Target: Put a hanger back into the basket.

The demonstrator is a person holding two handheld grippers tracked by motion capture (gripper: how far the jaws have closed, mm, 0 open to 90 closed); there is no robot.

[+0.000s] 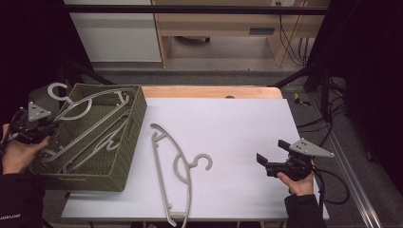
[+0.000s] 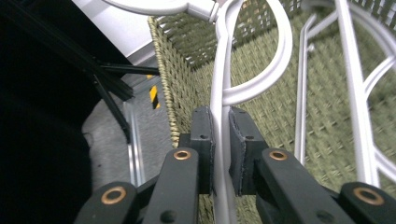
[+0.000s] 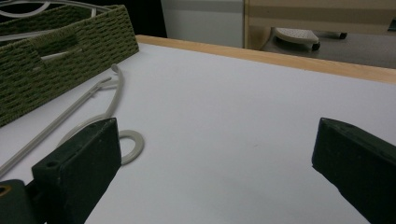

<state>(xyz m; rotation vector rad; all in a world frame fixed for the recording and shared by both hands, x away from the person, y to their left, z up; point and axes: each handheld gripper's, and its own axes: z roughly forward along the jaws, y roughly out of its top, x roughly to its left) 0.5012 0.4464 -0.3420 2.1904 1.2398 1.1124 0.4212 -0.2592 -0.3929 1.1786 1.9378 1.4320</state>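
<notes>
While left gripper [image 2: 220,140] pinches basket hanger [image 2: 219,93], right gripper [image 3: 215,154] fingers spread near table hanger [image 3: 93,112].

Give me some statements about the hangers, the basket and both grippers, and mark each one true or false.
1. The left gripper is shut on a hanger at the basket. True.
2. The right gripper holds a hanger. False: its fingers stand wide apart with nothing between them.
3. One hanger on the table lies outside the basket. True.
4. The basket is red plastic. False: it is green and woven.
5. The basket sits at the table's right side. False: it sits at the left.
</notes>
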